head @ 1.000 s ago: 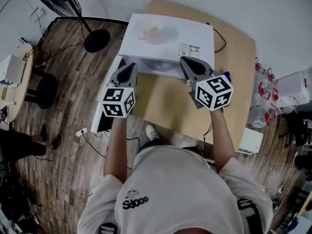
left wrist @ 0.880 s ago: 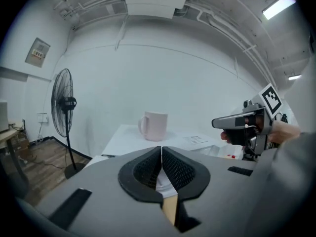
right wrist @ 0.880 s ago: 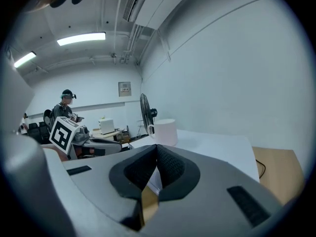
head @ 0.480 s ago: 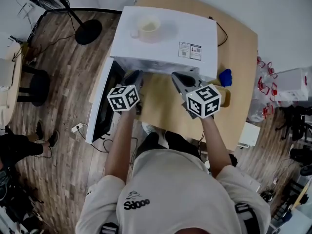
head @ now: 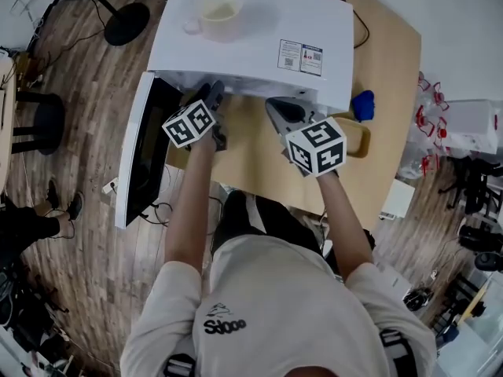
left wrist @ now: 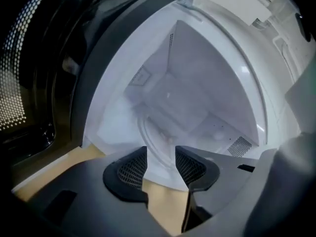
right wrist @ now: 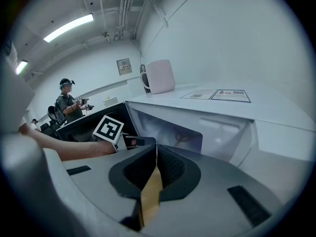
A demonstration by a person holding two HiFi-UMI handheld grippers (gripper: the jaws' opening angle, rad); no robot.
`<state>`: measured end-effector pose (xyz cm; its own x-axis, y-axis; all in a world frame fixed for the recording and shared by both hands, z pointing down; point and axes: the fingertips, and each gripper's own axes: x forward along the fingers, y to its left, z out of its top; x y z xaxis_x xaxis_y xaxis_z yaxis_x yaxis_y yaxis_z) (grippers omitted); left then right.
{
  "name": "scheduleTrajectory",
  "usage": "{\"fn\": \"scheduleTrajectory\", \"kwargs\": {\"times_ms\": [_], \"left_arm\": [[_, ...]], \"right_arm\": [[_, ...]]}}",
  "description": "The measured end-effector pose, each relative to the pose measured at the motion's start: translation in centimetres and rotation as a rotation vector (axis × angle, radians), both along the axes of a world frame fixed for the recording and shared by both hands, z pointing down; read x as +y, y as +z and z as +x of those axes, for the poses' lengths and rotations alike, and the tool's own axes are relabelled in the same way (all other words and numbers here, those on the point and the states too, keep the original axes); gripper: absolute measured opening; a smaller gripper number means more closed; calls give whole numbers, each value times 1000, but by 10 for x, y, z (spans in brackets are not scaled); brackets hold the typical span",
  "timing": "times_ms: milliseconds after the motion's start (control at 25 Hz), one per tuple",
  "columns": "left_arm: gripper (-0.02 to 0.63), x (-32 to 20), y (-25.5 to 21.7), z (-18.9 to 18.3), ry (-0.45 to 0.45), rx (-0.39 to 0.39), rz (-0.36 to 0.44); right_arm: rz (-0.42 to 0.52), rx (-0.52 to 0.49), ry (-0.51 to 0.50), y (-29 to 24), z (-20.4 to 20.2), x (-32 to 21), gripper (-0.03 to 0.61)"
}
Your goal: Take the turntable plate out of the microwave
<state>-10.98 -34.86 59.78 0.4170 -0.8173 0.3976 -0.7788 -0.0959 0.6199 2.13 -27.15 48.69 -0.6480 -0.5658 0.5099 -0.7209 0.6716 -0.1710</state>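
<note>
The white microwave (head: 251, 38) stands on the wooden table (head: 255, 163) with its door (head: 145, 151) swung open to the left. In the left gripper view I look into the cavity, where the clear glass turntable plate (left wrist: 163, 137) lies flat on the floor. My left gripper (left wrist: 161, 164) hangs just outside the opening (head: 214, 94); its jaws are opening and nothing is between them. My right gripper (head: 275, 107) is beside it in front of the microwave's right half, its jaws (right wrist: 155, 157) shut and empty.
A pale cup (head: 218, 12) stands on top of the microwave. A blue object (head: 362, 104) and a yellow one (head: 357, 136) lie on the table to the right. A fan base (head: 126, 22) is on the floor at the left. A person (right wrist: 66, 102) stands far off.
Both grippers have come down and in toward the microwave's open front. The left gripper's marker cube has rolled, and it now sits at the cavity mouth.
</note>
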Motion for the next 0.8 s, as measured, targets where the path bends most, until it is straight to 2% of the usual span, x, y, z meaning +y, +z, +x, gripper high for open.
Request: {"fn": "scheduleTrajectory", "kwargs": {"times_ms": [200,440,520,640,800], "left_arm": [[201,-8,11,4,-50,9,-47],[181,-21,14,11,-99,58,-88],[179,-24,15,10,-151,119,-104],[179,-28,13,5,-245,279,-119],[135,-30,11,-1,-283,410,-101]], "right_arm": [[-16,-1,7,7,7,5,8],[-28,-11,27,11,11,9,7],[-30,-19,38,11,13,10,8],[-31,-31,52,10,15,10,6],[-42,-43,69,11,16,12,8]]}}
